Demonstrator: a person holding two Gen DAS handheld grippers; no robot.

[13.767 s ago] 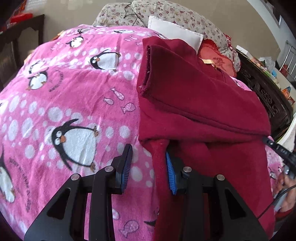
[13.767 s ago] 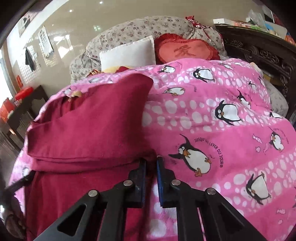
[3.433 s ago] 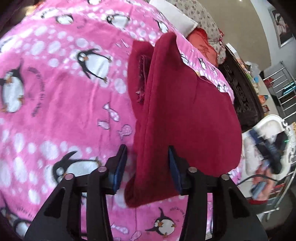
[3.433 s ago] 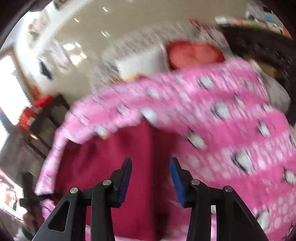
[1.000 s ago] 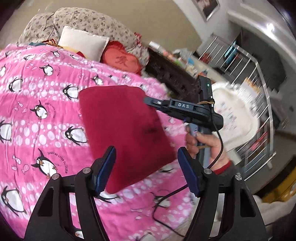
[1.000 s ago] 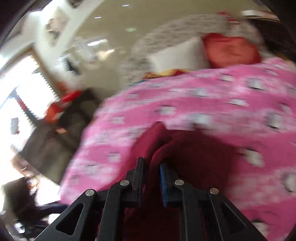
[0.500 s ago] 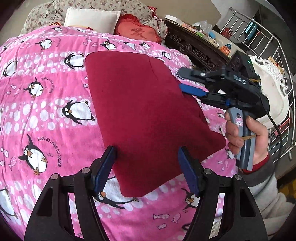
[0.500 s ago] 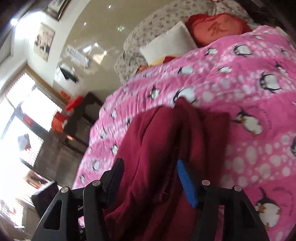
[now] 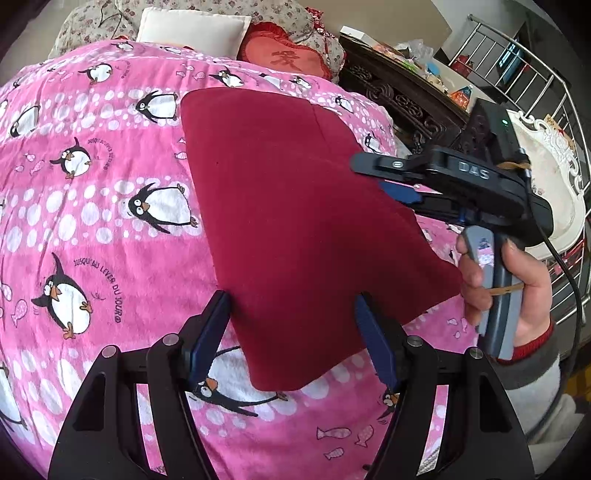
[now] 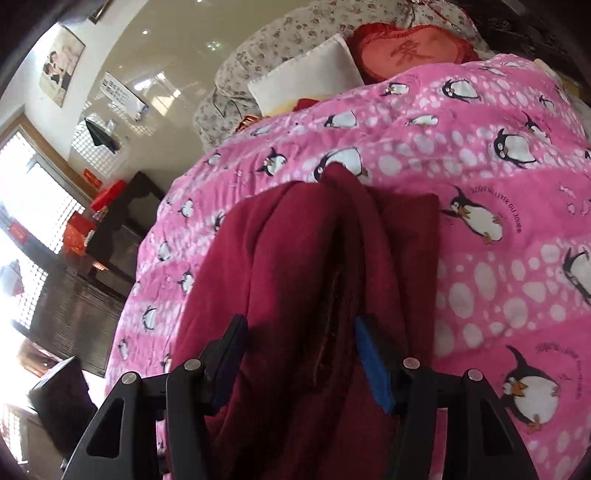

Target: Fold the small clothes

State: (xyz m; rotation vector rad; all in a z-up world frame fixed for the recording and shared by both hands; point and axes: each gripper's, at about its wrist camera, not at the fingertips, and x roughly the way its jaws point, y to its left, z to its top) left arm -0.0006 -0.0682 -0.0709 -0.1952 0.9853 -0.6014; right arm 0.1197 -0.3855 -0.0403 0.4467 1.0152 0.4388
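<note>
A dark red garment [image 9: 295, 221] lies folded flat on the pink penguin blanket [image 9: 92, 229]. My left gripper [image 9: 291, 332] is open, its jaws wide apart just above the garment's near corner, holding nothing. My right gripper [image 9: 402, 181] shows in the left wrist view at the garment's right edge, held side-on in a hand. In the right wrist view the right gripper [image 10: 299, 350] is open, its jaws standing either side of the garment's layered edge [image 10: 332, 280] without closing on it.
A white pillow [image 9: 192, 26] and a red heart cushion [image 9: 284, 55] lie at the bed's head. A dark carved bed frame [image 9: 399, 96] and a metal rack [image 9: 535, 85] stand to the right. Dark furniture [image 10: 110, 229] stands left of the bed.
The right gripper let go of the garment about a second ago and now stands open at its edge. The garment has settled flat. The left gripper has stayed open over the near corner.
</note>
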